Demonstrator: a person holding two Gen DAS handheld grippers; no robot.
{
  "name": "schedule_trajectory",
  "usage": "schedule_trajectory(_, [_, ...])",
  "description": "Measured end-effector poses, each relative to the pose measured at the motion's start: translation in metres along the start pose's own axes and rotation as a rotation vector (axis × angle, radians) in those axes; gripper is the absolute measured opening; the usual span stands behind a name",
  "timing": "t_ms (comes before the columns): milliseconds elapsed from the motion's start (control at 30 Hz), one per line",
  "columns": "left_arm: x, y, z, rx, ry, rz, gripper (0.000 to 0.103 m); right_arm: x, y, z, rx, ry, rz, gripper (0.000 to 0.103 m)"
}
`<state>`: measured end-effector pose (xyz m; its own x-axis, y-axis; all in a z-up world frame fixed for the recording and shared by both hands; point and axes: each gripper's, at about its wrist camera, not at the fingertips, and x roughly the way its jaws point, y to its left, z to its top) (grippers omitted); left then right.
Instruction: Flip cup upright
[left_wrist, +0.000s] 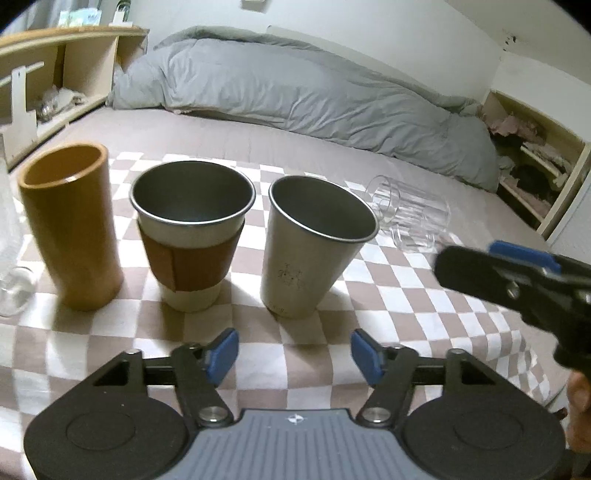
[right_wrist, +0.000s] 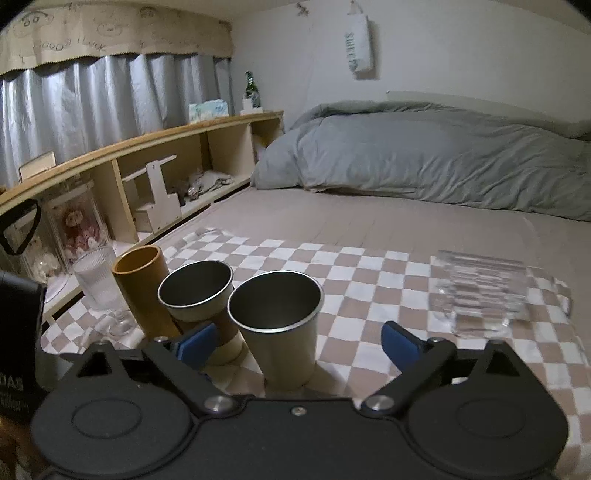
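Note:
A clear ribbed glass cup (left_wrist: 410, 210) lies on its side on the checkered cloth (left_wrist: 406, 295), at the right; it also shows in the right wrist view (right_wrist: 476, 291). Three cups stand upright in a row: an orange cylinder (left_wrist: 70, 229), a steel cup with a brown sleeve (left_wrist: 190, 236) and a plain steel cup (left_wrist: 310, 247). My left gripper (left_wrist: 293, 354) is open and empty, just in front of the plain steel cup. My right gripper (right_wrist: 295, 345) is open, and the plain steel cup (right_wrist: 280, 325) stands between its fingers without touching.
A clear stemmed glass (right_wrist: 101, 291) stands left of the orange cylinder (right_wrist: 146, 291). A grey duvet (left_wrist: 295, 96) lies along the back of the bed. Wooden shelves (right_wrist: 147, 173) run along the left side, and another shelf (left_wrist: 535, 155) is at the right.

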<state>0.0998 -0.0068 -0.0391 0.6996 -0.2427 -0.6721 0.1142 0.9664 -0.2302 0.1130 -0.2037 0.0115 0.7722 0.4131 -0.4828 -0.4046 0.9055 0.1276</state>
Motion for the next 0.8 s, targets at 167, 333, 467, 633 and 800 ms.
schedule_trajectory(167, [-0.024, -0.004, -0.001, 0.052, -0.031, 0.029, 0.087, -0.031, 0.002, -0.014, 0.005, -0.017, -0.069, 0.099])
schedule_trajectory(333, [-0.050, -0.016, -0.010, 0.162, -0.130, 0.087, 0.098, -0.056, 0.010, -0.031, -0.048, -0.061, -0.136, 0.103])
schedule_trajectory(467, [-0.065, -0.024, -0.021, 0.224, -0.181, 0.107, 0.103, -0.070, 0.012, -0.040, -0.060, -0.090, -0.168, 0.103])
schedule_trajectory(633, [-0.082, -0.030, -0.031, 0.267, -0.256, 0.135, 0.103, -0.081, 0.010, -0.052, -0.048, -0.103, -0.205, 0.103])
schedule_trajectory(800, [-0.094, -0.027, -0.038, 0.255, -0.308, 0.153, 0.103, -0.090, 0.005, -0.061, -0.023, -0.123, -0.228, 0.103])
